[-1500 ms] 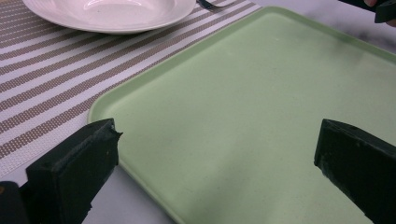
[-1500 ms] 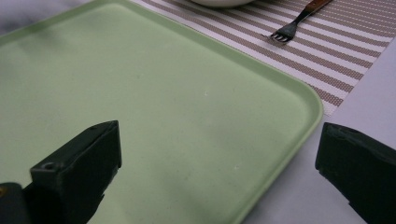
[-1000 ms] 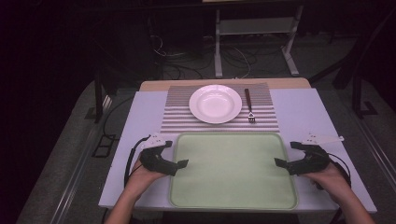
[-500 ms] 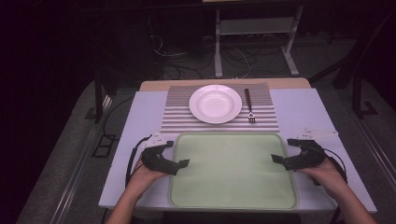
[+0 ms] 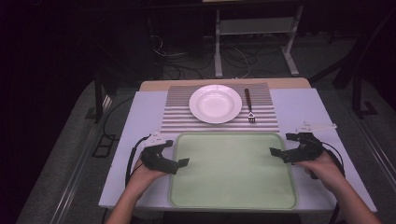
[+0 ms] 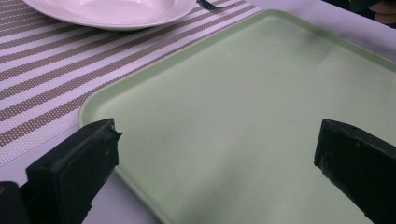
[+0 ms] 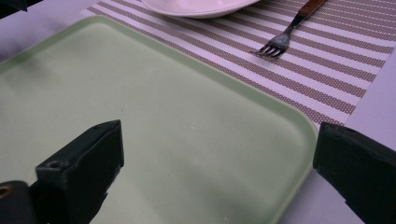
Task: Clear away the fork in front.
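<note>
Two hand-held tongs poised at opposite edges of a green tray.

The green tray [image 5: 233, 170] lay flat on the near half of the worktop [image 5: 299, 109], just in front of a striped placemat [image 5: 177, 116] carrying a white plate [image 5: 215, 103] and a fork [image 5: 249, 105]. The left tongs [image 5: 180, 156] and the right tongs [image 5: 279, 145] each stood wide open (gripping nothing), jaws spread over the tray's left and right rims respectively.

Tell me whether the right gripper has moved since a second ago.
Yes. The right gripper has slid inward over the green tray's right rim, jaws open.
</note>
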